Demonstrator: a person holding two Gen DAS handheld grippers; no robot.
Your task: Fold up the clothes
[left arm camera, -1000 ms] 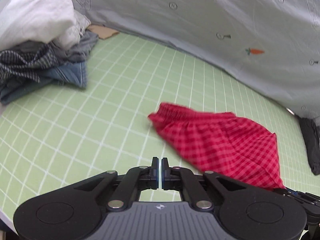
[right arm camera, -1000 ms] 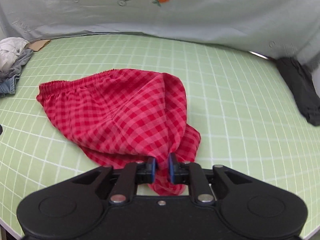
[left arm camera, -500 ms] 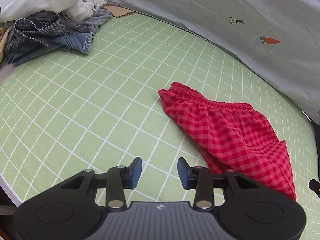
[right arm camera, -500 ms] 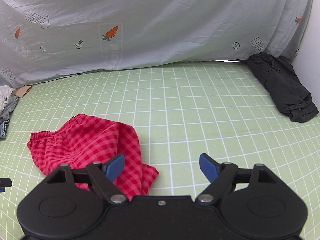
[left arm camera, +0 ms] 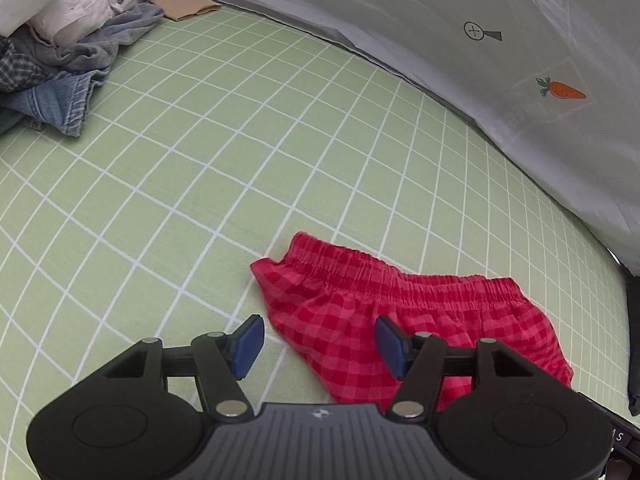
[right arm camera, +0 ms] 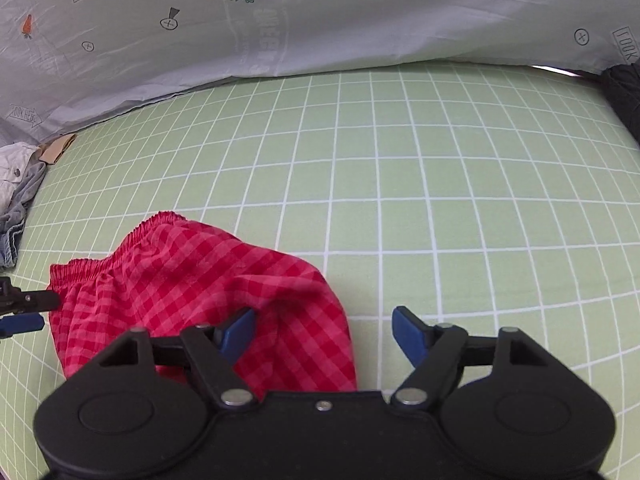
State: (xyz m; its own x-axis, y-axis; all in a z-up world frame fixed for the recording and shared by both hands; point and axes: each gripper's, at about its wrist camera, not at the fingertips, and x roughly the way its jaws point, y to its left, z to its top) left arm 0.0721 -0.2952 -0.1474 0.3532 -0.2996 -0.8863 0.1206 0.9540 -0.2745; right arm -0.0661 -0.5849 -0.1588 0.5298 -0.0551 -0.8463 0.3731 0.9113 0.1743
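Red checked shorts (left arm camera: pixel 400 320) with an elastic waistband lie rumpled on the green grid mat (left arm camera: pixel 200 184). My left gripper (left arm camera: pixel 318 346) is open, hovering over the shorts' left edge with nothing between its blue pads. In the right wrist view the same shorts (right arm camera: pixel 192 284) lie at lower left on the mat (right arm camera: pixel 440 184). My right gripper (right arm camera: pixel 324 336) is open above the shorts' right side, holding nothing. The left gripper's fingertips (right arm camera: pixel 24 308) show at that view's left edge, next to the waistband.
A pile of clothes (left arm camera: pixel 60 48), white, grey, plaid and denim, sits at the mat's far left, also seen as clothes (right arm camera: pixel 16 192). A dark garment (right arm camera: pixel 624 92) lies at the far right. A grey printed sheet (right arm camera: pixel 320 20) hangs behind the mat.
The right gripper let go of the shorts and both grippers opened. The shorts dropped onto the mat. Both grippers have since come back close over them.
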